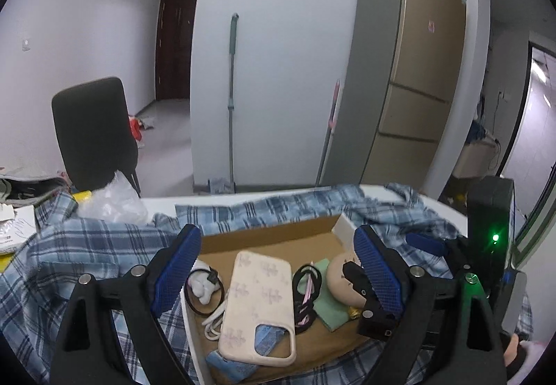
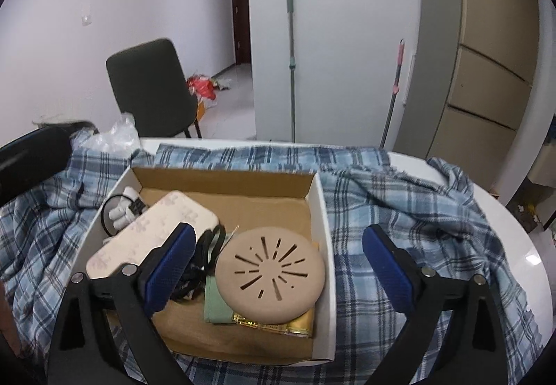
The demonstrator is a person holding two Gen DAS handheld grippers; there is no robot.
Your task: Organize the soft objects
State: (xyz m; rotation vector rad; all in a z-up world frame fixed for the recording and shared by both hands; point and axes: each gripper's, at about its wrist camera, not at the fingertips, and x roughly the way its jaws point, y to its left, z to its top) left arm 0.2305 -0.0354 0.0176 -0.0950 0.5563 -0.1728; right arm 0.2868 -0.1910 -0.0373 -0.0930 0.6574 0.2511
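An open cardboard box (image 2: pixel 321 211) sits on a blue plaid cloth (image 2: pixel 399 197) spread over a white table. Inside lie a cream phone case (image 1: pixel 257 298), black hair ties (image 1: pixel 305 284), a small white figure with a cable (image 1: pixel 203 284), a green cloth (image 2: pixel 215 305), a round beige pad with slits (image 2: pixel 271 270) and a gold wrapper (image 2: pixel 278 322). A blue fabric strap (image 1: pixel 267 340) lies under the case. My left gripper (image 1: pixel 278 267) hovers open over the phone case. Above the beige pad my right gripper (image 2: pixel 278 263) is open too, one finger outside the box wall.
A crumpled clear plastic bag (image 1: pixel 111 201) and papers (image 1: pixel 14 225) lie at the table's far left. A dark chair (image 2: pixel 149 89) stands behind the table. A mop (image 2: pixel 291 55) leans on the wall beside a tall fridge (image 1: pixel 410 72). The table's rounded edge (image 2: pixel 521 246) is at right.
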